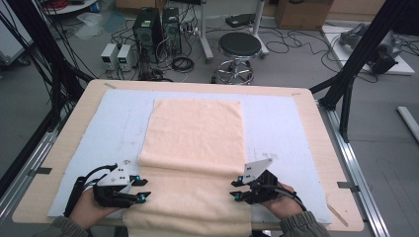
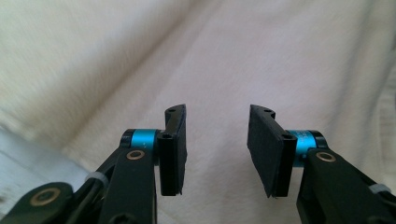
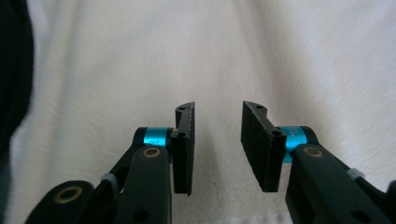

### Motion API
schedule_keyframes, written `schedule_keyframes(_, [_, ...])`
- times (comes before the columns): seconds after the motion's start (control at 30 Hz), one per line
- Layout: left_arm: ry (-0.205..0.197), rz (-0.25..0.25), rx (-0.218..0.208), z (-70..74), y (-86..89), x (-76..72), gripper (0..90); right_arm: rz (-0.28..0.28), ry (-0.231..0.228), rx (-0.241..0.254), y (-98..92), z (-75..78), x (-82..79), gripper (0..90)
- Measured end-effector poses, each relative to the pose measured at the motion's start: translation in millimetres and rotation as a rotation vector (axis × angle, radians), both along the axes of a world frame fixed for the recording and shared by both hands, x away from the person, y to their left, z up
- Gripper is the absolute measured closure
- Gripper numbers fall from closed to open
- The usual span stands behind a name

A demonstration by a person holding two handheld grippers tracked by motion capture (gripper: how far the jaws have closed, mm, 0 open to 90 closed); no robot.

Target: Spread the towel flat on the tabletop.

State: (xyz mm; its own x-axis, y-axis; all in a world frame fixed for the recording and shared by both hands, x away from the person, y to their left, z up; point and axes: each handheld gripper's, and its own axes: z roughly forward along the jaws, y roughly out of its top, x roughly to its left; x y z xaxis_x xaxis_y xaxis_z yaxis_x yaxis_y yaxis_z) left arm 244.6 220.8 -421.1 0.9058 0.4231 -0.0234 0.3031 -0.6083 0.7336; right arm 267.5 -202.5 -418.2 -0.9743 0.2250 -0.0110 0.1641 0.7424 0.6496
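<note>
L gripper (image 1: 140,189), R gripper (image 1: 238,189) – jaws apart, at towel (image 1: 195,133) side edges, prob. untouched

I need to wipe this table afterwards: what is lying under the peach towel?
A pale blue mat lies under the towel, itself on the wooden table. Whatever else sits beneath the towel is covered.

I see my left gripper (image 1: 141,189) and right gripper (image 1: 236,189) at the frame's bottom: black bodies, cyan collars, brass pivots, ribbed black pads (image 2: 265,149), grey three-cornered plates, black cables, olive sleeves (image 1: 302,224).
</note>
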Motion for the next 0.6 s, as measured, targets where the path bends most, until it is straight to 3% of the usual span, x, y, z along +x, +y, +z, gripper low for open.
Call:
schedule_keyframes(0.07, [0.043,-0.019,0.022,-9.9,-0.6,4.1,58.3,0.004,0.011,-0.009,1.4,-3.3,2.1,64.3])
schedule_keyframes(0.1, [0.062,-0.033,0.017,-10.9,-0.5,3.8,65.2,0.008,0.007,0.007,1.4,-2.8,3.8,64.3])
schedule_keyframes(0.17, [0.071,-0.081,0.010,-9.7,-1.0,1.5,77.2,0.000,0.013,0.017,1.6,-1.9,5.2,64.3])
schedule_keyframes(0.23, [0.056,-0.098,0.016,-5.3,-1.5,1.1,77.3,-0.002,0.001,0.021,1.4,0.3,7.2,64.2])
schedule_keyframes(0.27, [0.043,-0.085,0.014,-2.3,-1.1,2.7,73.3,-0.013,-0.010,0.038,0.3,2.8,9.5,64.3])
schedule_keyframes(0.33, [0.001,-0.024,-0.016,5.3,1.3,9.9,65.6,-0.051,-0.038,0.061,-2.4,10.1,16.5,64.4])
schedule_keyframes(0.47, [-0.080,0.117,-0.092,21.9,4.1,39.6,62.6,-0.141,-0.080,0.086,-4.7,24.2,42.2,63.8])
schedule_keyframes(0.53, [-0.099,0.221,-0.097,23.5,3.3,59.4,60.6,-0.184,-0.092,0.054,-3.1,23.5,60.7,61.8])
schedule_keyframes(0.6, [-0.108,0.296,-0.072,19.2,3.3,79.4,59.1,-0.215,-0.075,0.040,-2.1,15.4,79.2,60.3])
